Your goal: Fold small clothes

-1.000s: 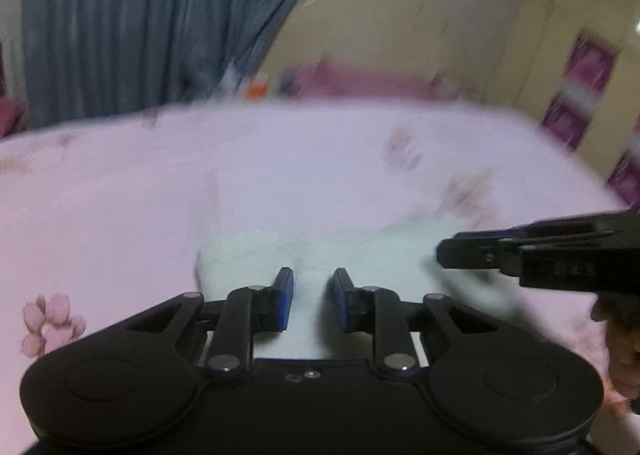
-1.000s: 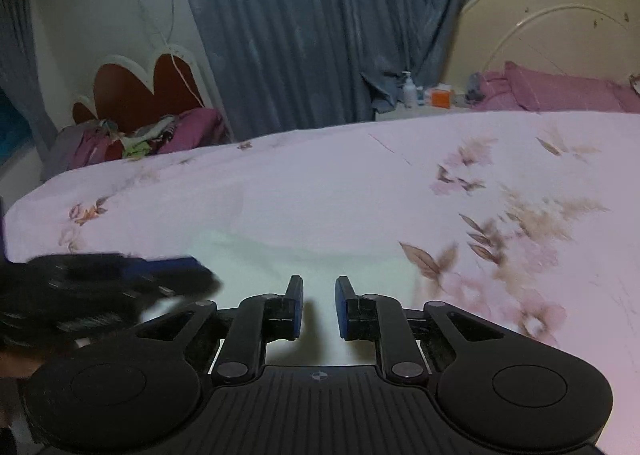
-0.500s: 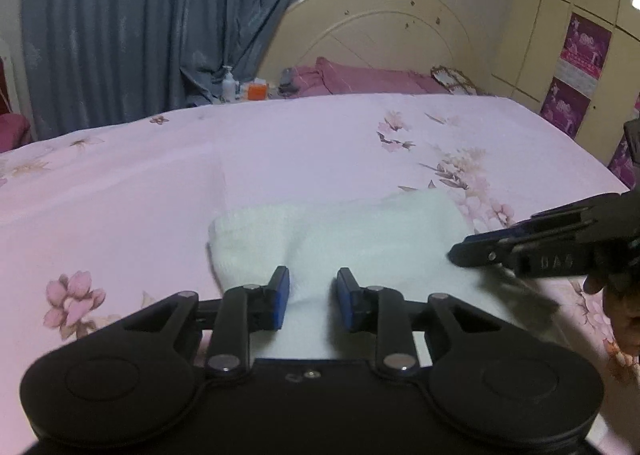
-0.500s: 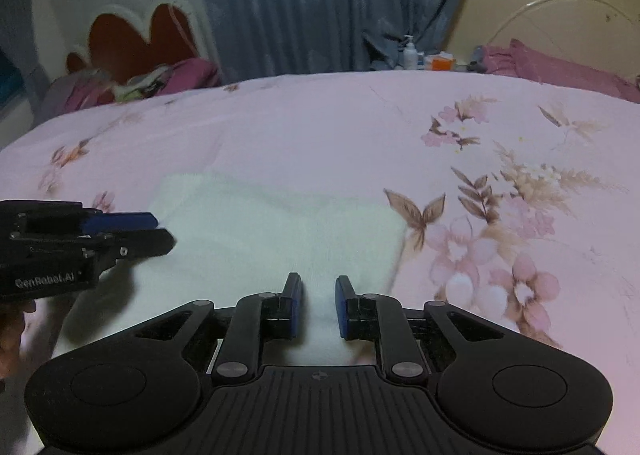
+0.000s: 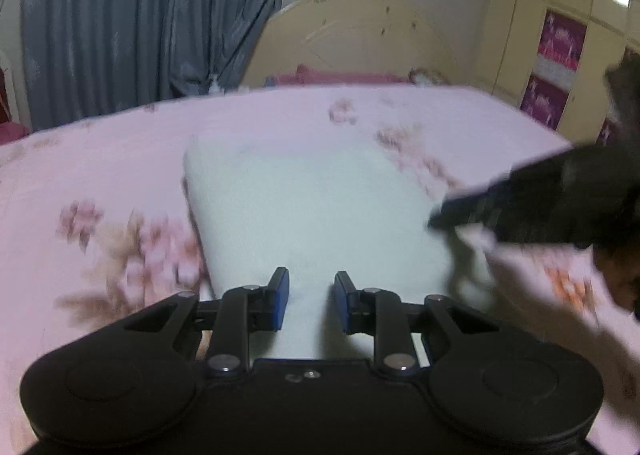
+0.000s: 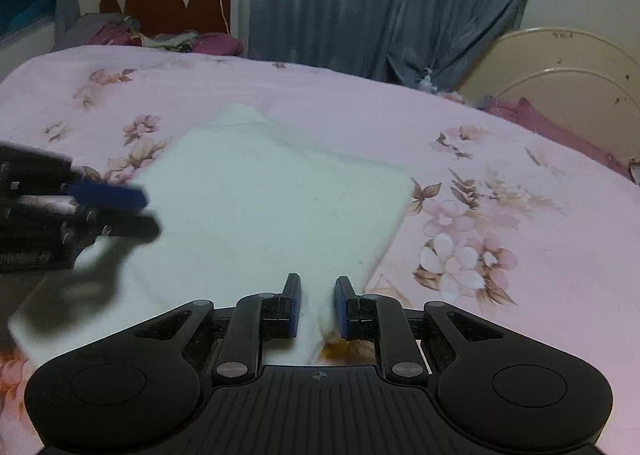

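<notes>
White cloth (image 6: 264, 215), thick and soft-looking, lies spread on the bed (image 6: 520, 159), on a pink sheet printed with flowers. In the right wrist view it is roughly rectangular, with one corner puckered up at the far side and its near edge running toward the camera. In the left wrist view the same cloth (image 5: 316, 215) stretches away from the camera, its far corners rounded; this picture is smeared by motion.

Each near corner of the cloth passes between a pair of jaws. The left gripper (image 5: 308, 305) has its blue-padded jaws a narrow gap apart with the white fabric filling the gap; whether the pads actually press on it cannot be told from the blur. The right gripper (image 6: 317, 305) likewise has its jaws a narrow gap apart, and a fold of the cloth's near right corner rises between them, seemingly pinched, with the flowered sheet showing just under the right pad.

Each gripper also shows in the other's camera: the right gripper (image 5: 452, 213) comes in from the right side of the left wrist view, blurred, at the cloth's right edge, with part of a hand (image 5: 618, 275) behind it. The left gripper (image 6: 124, 211) comes in from the left side of the right wrist view, at the cloth's left edge, casting a shadow on the fabric.

Beyond the bed hang grey-blue curtains (image 6: 360, 3). A cream headboard (image 6: 560, 67) stands at the right with a pink pillow (image 6: 532, 117) against it. A red, white-edged headboard (image 6: 176, 3) is at the far left with piled clothes (image 6: 160, 39) below it.
</notes>
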A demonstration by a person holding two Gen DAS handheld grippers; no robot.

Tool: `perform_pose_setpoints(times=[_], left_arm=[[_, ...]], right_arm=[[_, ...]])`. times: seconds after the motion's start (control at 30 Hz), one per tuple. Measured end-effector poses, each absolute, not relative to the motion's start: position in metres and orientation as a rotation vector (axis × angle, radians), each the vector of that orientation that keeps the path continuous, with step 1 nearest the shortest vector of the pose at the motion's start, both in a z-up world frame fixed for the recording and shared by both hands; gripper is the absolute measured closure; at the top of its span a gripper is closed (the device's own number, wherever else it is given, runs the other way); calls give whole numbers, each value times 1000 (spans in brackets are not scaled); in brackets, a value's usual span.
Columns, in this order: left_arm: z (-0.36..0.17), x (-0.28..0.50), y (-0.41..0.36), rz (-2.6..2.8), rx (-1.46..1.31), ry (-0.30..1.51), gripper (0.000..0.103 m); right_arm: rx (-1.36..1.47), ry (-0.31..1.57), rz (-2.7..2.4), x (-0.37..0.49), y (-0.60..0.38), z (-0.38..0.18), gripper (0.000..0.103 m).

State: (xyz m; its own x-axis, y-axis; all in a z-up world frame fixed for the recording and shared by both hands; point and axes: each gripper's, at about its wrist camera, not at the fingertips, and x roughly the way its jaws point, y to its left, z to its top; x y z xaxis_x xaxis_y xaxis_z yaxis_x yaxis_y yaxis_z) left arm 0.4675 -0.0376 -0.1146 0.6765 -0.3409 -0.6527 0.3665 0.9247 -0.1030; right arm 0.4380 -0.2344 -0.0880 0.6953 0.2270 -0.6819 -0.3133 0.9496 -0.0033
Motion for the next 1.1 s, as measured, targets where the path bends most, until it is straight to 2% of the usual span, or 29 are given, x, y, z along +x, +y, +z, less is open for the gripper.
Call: perform_pose_setpoints(times=[0.1, 0.27, 0.47, 0.63, 0.77, 0.83, 0.97, 1.0, 1.1], left_arm=[[-119, 447, -40, -389, 16, 755, 79], [-122, 421, -39, -371, 33, 772, 78], [-124, 399, -34, -366, 57, 783, 78], [-118, 398, -40, -335, 58, 790, 78], [-120, 395, -44, -316, 65, 797, 78], [-121, 394, -46, -312, 76, 798, 78], [-117, 392, -47, -299, 77, 808, 77], [-115, 393, -46, -295, 71, 809, 74], [-105, 398, -40, -272, 39, 774, 47]], right_arm=[[-46, 733, 395, 412, -232, -85, 87], [-68, 842, 393, 379, -227, -117, 87], [-104, 817, 354, 347, -237, -125, 87], [-74, 824, 348, 348, -238, -118, 87], [-51, 746, 325, 345, -241, -107, 87], [-57, 821, 352, 350, -238, -120, 87], [-39, 831, 359, 352, -242, -122, 87], [-28, 823, 359, 352, -245, -118, 87], [51, 758, 335, 354, -258, -104, 87]])
